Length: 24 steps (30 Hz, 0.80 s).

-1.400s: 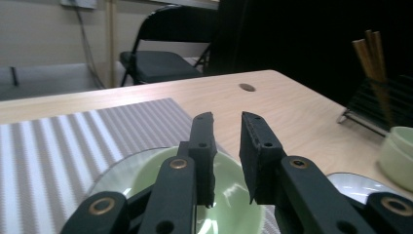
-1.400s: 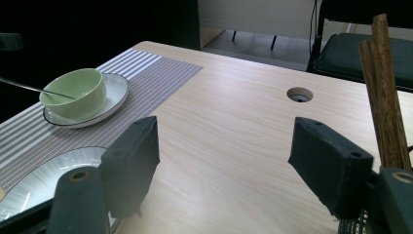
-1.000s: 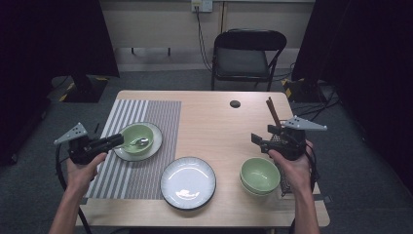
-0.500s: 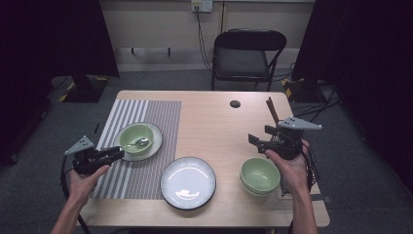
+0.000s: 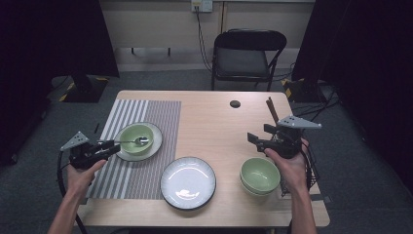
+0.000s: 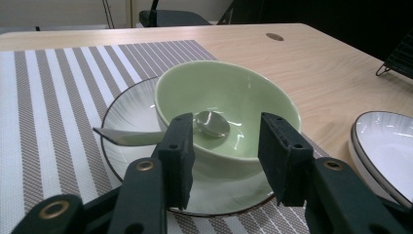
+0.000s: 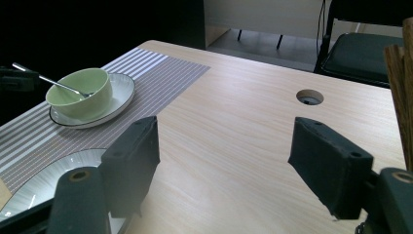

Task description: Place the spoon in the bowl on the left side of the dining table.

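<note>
Both tools gape empty: left tool (image 6: pixel 224 146) facing the bowl (image 6: pixel 226 114), right tool (image 7: pixel 229 161) over bare table (image 7: pixel 243 131).

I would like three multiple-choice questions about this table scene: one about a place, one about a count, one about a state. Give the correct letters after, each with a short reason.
1. Where does the spoon rest?
A. in the bowl on the striped mat
B. on the bare plate
C. on the chair

2. How many green bowls are on the table?
A. one
B. two
C. four

3. How do the right tongs stand?
A. shut on a bowl
B. shut on a spoon
C. open, holding nothing

Answers:
1 A: its head lies in the bowl on the mat.
2 B: a second bowl sits near the right hand.
3 C: the jaws stand wide apart over bare table.
</note>
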Motion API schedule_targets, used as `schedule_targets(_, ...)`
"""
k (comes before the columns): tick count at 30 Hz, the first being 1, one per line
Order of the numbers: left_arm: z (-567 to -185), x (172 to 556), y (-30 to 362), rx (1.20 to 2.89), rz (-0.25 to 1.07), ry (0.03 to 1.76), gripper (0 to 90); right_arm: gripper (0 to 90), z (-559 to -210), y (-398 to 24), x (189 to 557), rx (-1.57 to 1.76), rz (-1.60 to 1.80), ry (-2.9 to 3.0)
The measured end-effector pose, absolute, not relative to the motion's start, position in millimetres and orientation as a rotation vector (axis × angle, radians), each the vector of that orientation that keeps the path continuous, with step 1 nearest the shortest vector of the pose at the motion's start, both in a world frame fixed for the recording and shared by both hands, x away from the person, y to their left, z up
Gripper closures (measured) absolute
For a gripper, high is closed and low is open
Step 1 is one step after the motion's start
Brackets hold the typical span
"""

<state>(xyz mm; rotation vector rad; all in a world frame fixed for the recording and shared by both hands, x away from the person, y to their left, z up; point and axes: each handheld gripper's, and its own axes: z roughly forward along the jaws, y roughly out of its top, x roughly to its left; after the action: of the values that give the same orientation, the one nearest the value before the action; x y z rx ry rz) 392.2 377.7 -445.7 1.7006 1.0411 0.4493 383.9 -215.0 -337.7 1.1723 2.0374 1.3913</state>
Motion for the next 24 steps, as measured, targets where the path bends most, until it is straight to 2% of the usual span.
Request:
schedule_targets(16,-439.1,407.8,379.9,1.715,0.47,1.054,49.1,25.4,-340.6,-214.4,386.7,1.179,1.385,2.056)
schedule_targets(24,-435.6,398.0,372.5,1.735,0.447,1.045,42.8,25.4,-340.7,-215.5,385.8,1.183,1.38,2.056)
